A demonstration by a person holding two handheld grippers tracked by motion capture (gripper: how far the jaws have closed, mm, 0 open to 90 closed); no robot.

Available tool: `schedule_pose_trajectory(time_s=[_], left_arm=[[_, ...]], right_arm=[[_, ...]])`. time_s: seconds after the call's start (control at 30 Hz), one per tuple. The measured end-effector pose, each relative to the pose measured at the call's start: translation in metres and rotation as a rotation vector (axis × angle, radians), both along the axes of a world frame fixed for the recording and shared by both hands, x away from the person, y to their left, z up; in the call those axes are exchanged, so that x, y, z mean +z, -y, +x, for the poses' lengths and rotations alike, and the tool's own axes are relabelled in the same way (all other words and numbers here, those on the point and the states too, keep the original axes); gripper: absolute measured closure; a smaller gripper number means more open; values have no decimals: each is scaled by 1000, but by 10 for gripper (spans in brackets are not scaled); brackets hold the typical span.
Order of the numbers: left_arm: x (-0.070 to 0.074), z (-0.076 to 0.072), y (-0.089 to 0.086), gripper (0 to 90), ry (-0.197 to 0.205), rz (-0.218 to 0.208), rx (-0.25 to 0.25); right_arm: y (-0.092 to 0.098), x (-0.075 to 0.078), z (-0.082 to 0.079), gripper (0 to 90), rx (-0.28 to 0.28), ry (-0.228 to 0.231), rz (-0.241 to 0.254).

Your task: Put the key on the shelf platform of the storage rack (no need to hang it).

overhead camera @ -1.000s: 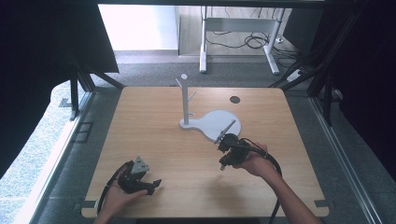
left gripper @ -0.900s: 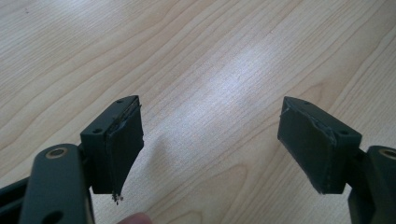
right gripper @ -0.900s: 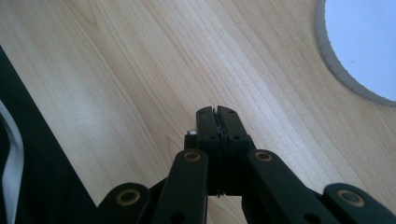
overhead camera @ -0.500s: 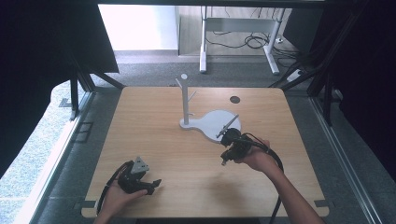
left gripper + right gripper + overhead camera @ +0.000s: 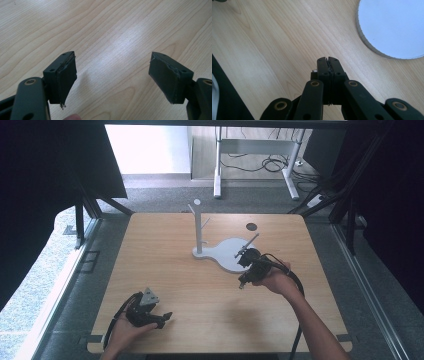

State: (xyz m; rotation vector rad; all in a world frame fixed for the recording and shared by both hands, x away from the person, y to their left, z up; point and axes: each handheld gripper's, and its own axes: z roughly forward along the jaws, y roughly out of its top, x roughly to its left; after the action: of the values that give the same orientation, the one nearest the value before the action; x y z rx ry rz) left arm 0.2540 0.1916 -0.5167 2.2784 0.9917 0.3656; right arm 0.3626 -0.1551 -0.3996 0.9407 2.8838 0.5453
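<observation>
a pale wooden worktop (image 5: 210, 290) is seen from the high view, with a white stand (image 5: 200, 227) placed near its middle: a thin upright post with short pegs rises from a flat white base (image 5: 231, 254) that widens into a rounded plate toward the right. a small dark round mark (image 5: 251, 226) is seen on the worktop behind the base, near the far edge

the left gripper (image 5: 162, 317) is held low over the near left part of the worktop, well apart from the stand, with a grey three-cornered plate (image 5: 149, 297) on top of it. in the left gripper view (image 5: 112, 77) its jaws are spread wide and nothing is held between them; bare wood grain is seen in the gap, and a fingertip (image 5: 72, 116) is caught at the bottom edge

the right gripper (image 5: 242, 283) is held by the right hand (image 5: 272, 279) just beside the near right edge of the white base, its black cable (image 5: 295, 285) looped over the wrist. in the right gripper view (image 5: 329, 60) its jaws are pressed together with no gap, and nothing can be made out between them; the rounded rim of the white base (image 5: 392, 27) is seen ahead and to the right, apart from the jaw tips

no brand, label or writing can be read on anything
</observation>
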Motion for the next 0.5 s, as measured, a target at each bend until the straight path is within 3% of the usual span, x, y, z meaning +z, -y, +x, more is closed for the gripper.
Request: schedule_pose_trajectory(time_s=[0.5], left_arm=[[1,0,-1,226,0,-10,4]], right_arm=[[0,4,20,898,-30,2,9]])
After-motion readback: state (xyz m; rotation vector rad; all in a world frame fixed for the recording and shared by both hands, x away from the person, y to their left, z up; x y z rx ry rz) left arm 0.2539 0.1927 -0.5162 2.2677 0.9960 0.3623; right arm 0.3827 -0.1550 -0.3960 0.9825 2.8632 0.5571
